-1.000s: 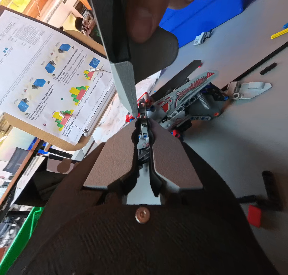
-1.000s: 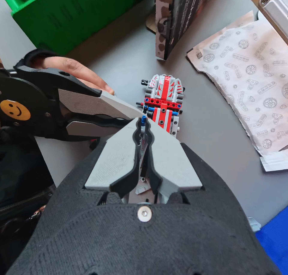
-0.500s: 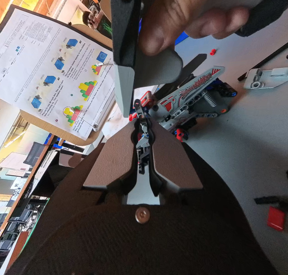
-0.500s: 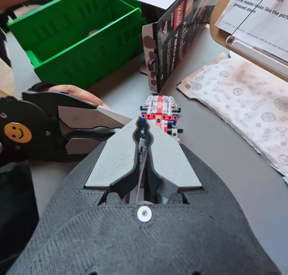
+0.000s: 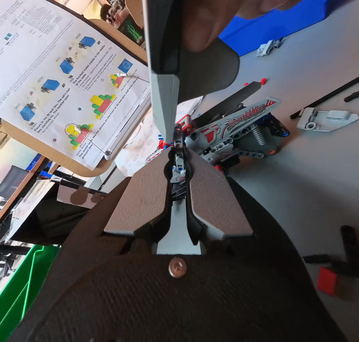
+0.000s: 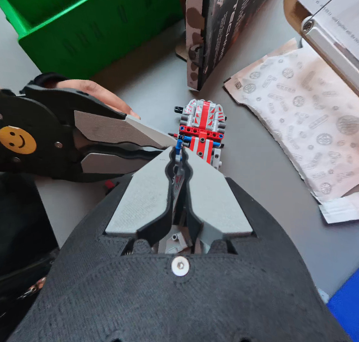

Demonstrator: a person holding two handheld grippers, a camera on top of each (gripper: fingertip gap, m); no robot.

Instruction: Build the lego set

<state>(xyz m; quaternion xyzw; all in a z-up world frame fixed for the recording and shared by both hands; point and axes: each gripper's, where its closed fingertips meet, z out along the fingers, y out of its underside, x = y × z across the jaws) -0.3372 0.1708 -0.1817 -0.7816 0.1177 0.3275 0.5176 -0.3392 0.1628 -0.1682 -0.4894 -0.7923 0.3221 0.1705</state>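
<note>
- While both clamp one grey panel piece (image 6: 178, 174): left gripper (image 5: 177, 148), right gripper (image 6: 177, 148), tips touching.
- One car model (image 6: 202, 130), frame centre, on worktop (image 6: 272, 196).
- One green bin (image 6: 77, 22), upper left.

The small grey panel piece (image 5: 179, 169) clamped in the left gripper (image 5: 178, 150) shows only as a sliver between the closed fingers; its lower part is lost in shadow. The right gripper (image 5: 167, 107) is cut off by the top edge, its holder's hand (image 5: 209, 12) blurred. The model car (image 5: 240, 136) is partly hidden behind both grippers. At the table's (image 5: 291, 187) right edge, a red brick (image 5: 328, 283) and black beam (image 5: 349, 241) are blurred. The green bin (image 6: 77, 28) and set box (image 6: 217, 22) run off the frame's top.
</note>
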